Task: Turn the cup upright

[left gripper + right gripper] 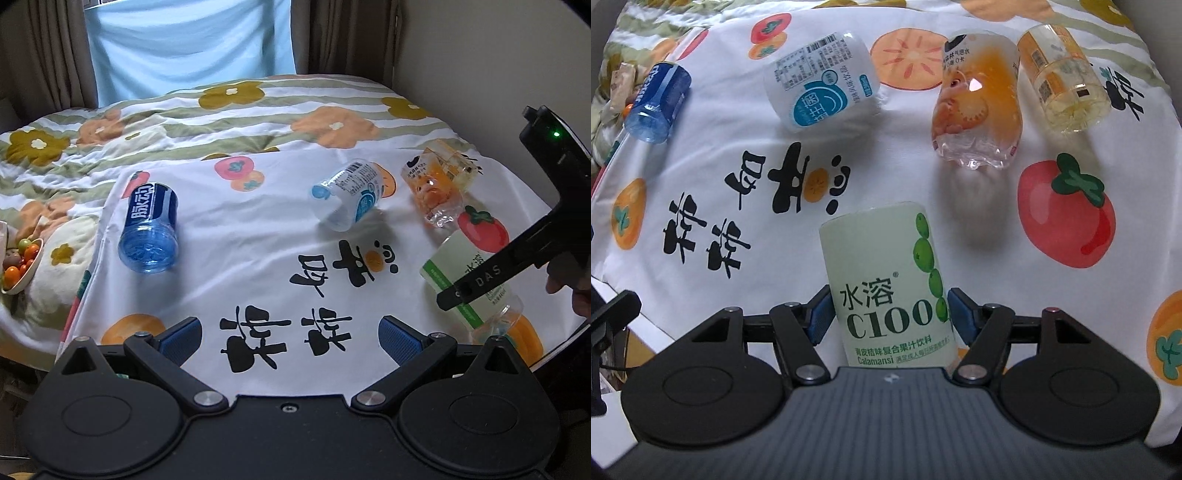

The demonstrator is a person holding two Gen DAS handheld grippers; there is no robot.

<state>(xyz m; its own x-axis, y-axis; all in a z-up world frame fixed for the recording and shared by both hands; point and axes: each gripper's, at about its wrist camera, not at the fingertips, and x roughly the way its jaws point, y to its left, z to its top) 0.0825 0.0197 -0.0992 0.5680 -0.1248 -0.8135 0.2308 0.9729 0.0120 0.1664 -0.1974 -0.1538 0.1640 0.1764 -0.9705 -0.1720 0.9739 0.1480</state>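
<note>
**Green-label cup caught between right gripper's pads on fruit-print cloth**

Nearest the right wrist lens, the right gripper (890,317) has its blue pads (818,319) on either flank of the green-label cup (886,288), a cut bottle marked "C100" that fills the 6 o'clock area of that view; the pads appear to touch its sides, gripping it; the cup tilts, its far end towards 12 o'clock over the white fruit-print cloth (768,155). At 11 o'clock lies the white-and-blue cup (822,83) on its side; at 10 o'clock, the dark blue cup (657,103), also on its side; at 1 o'clock, the orange-print cup (979,99), lying with its clear base nearer the camera; just beside it at 2 o'clock, the pale yellow cup (1067,77). In the left wrist view the left gripper (290,338) is held above the cloth at 6 o'clock, fingers spread wide and holding nothing; a bowl of small tomatoes (20,264) sits at 9 o'clock on the flowered quilt (110,133).
</note>
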